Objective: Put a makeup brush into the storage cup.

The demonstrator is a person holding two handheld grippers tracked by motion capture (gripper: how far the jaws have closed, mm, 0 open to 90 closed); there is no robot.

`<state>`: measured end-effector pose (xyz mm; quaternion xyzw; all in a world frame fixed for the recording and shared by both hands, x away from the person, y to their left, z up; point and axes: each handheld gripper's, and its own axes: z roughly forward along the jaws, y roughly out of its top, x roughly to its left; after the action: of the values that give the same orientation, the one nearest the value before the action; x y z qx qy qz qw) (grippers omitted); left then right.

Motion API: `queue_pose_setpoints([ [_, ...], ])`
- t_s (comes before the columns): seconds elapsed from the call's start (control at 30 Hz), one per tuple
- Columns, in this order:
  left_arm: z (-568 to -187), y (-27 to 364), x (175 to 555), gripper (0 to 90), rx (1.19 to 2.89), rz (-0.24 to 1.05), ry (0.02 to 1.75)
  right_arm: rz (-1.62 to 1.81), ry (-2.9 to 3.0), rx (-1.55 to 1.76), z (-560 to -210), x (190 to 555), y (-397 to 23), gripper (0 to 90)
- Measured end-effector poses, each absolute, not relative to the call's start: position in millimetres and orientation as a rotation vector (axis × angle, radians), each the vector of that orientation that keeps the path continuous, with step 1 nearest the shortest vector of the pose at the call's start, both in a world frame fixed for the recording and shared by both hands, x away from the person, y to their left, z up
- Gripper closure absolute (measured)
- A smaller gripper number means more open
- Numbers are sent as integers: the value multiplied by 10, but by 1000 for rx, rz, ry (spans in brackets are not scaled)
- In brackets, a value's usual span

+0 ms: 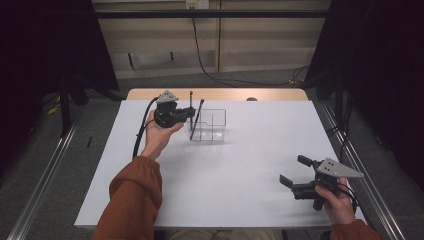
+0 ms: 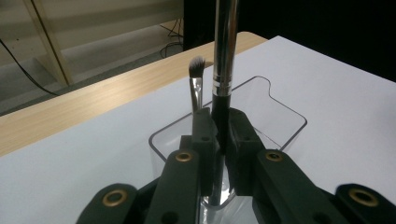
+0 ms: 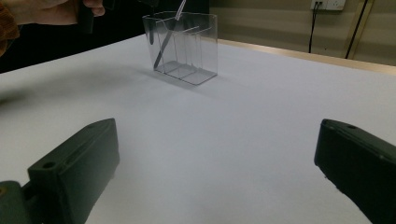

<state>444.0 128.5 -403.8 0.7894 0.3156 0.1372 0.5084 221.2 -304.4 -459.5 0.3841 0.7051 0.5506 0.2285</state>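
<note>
- The surface (image 1: 240, 170) is plain white, with a strip of light wood grain along its far edge.
- The organiser (image 1: 212, 131) is clear and colourless.
- The larger brush (image 2: 225, 70) has a shiny silver ferrule and a black handle.
- The smaller brush (image 2: 196, 79) has bristles that go from dark to white at the tip, above a silver ferrule.
- The left tongs (image 2: 219, 135) are matt black with brass-coloured rivets.
- The right tongs (image 1: 294, 172) are black, topped by a grey plate.
- The sleeve (image 1: 132, 200) is rust orange.
- The floor (image 1: 60, 165) is grey.

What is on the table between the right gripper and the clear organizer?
Nothing: in the right gripper view, bare white table runs from the open right gripper to the clear organizer.
</note>
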Motion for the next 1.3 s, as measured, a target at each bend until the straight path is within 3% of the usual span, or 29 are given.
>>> queue_pose_setpoints([
  [0.37,-4077,1264,4434,740,1894,325,767,1517,1943,1065,-4608,2221,-3051,0],
  [0.77,-4000,1267,4387,551,1862,356,750,1522,1933,1079,-4623,2236,-3077,0],
  [1.13,-4006,1378,4293,216,1782,378,776,1532,1913,1083,-4609,2239,-3080,0],
  [1.3,-3980,1464,4191,112,1769,420,766,1531,1906,1089,-4603,2234,-3076,0],
])
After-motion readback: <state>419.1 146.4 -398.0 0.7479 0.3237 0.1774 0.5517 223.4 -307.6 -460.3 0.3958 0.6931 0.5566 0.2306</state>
